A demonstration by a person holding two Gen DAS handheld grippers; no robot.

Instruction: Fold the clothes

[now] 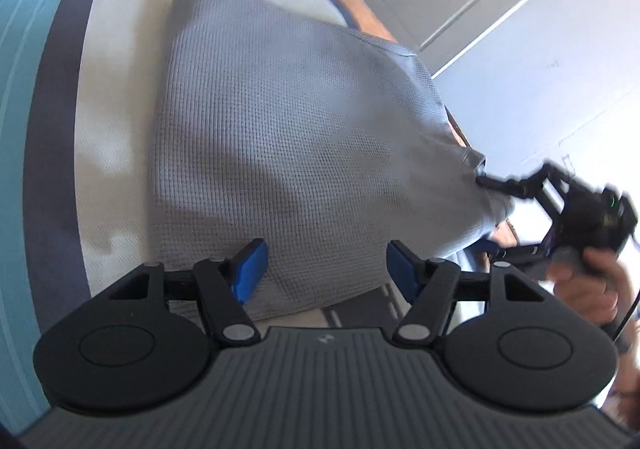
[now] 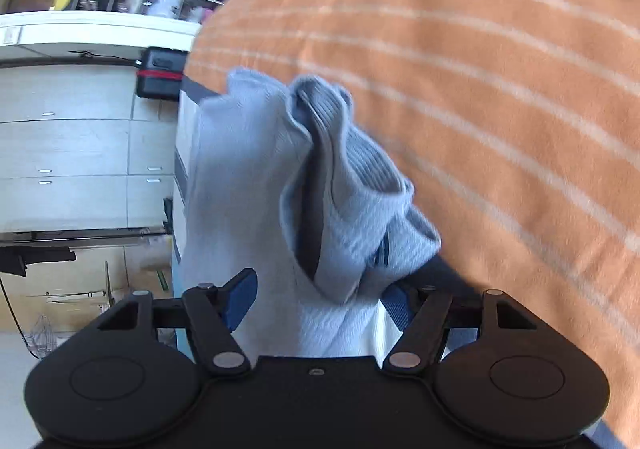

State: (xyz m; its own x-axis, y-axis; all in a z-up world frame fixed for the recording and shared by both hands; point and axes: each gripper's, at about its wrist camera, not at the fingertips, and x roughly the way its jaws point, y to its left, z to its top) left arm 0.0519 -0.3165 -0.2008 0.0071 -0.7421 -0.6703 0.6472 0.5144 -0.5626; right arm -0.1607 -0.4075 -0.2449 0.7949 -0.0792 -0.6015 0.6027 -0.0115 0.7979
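step in hand: a fold looks just laid; the grey waffle-knit garment (image 1: 288, 137) lies as a flat folded panel on the cream bed cover (image 1: 116, 153), and both tools seem to be letting go.
left gripper (image 1: 323, 269): jaws apart, blue pads (image 1: 252, 269) either side of the garment's near edge, not pressing on it as far as the left wrist view shows.
right gripper (image 2: 320, 299): jaws apart, nothing pinched; a bunched end of the garment with its ribbed cuff (image 2: 352, 153) stands loose between and just beyond the fingers. in the left wrist view its tips sit at the garment's right corner.
garment place: across the cream cover, its right corner reaching the bed's edge beside the orange striped blanket (image 2: 480, 69).
person: a hand (image 1: 588, 285) holds the right tool's handle.
next move, judged: the bunched cuff end needs to be taken up and laid flat over the panel, then the panel halved; the knit is soft and will slump unless both corners are carried together.
containers: none seen near the garment; white drawers (image 2: 80, 153) in the room behind are shut, contents hidden.
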